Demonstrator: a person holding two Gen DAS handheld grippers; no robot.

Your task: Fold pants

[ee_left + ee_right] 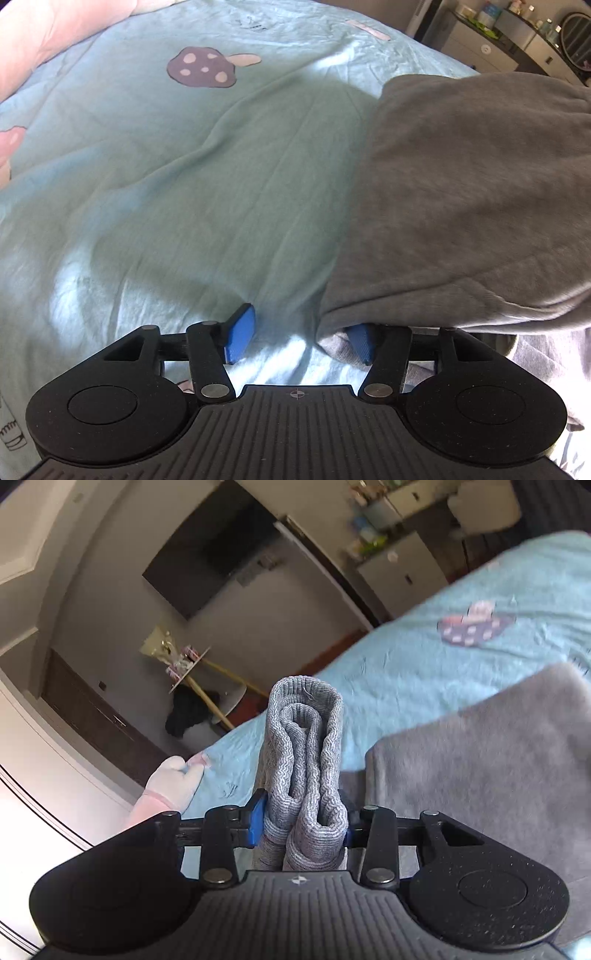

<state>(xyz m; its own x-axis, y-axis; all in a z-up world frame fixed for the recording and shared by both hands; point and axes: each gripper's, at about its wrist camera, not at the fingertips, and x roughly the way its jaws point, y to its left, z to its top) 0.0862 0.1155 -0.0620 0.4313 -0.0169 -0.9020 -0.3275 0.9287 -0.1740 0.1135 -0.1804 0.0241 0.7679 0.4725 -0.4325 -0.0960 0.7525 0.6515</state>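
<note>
- Pants (461,199), grey and soft, are lying on the bed (184,184) over a light blue sheet printed with mushrooms, filling the right side of the left wrist view.
- Left tool (301,338) is sitting low over the sheet with its blue pads spread apart; the left pad (240,334) is showing in full, while the right pad is tucking under the near edge of the grey fabric, and nothing is being pinched between them.
- Right tool (301,818) is clamping a bunched, ribbed part of the pants (304,760), which is standing up in folds between the fingers.
- More grey fabric is spreading flat on the sheet to the right of that tool.
- Beyond the bed, a dark wall screen (210,550) and cabinets (402,572) are showing.
</note>
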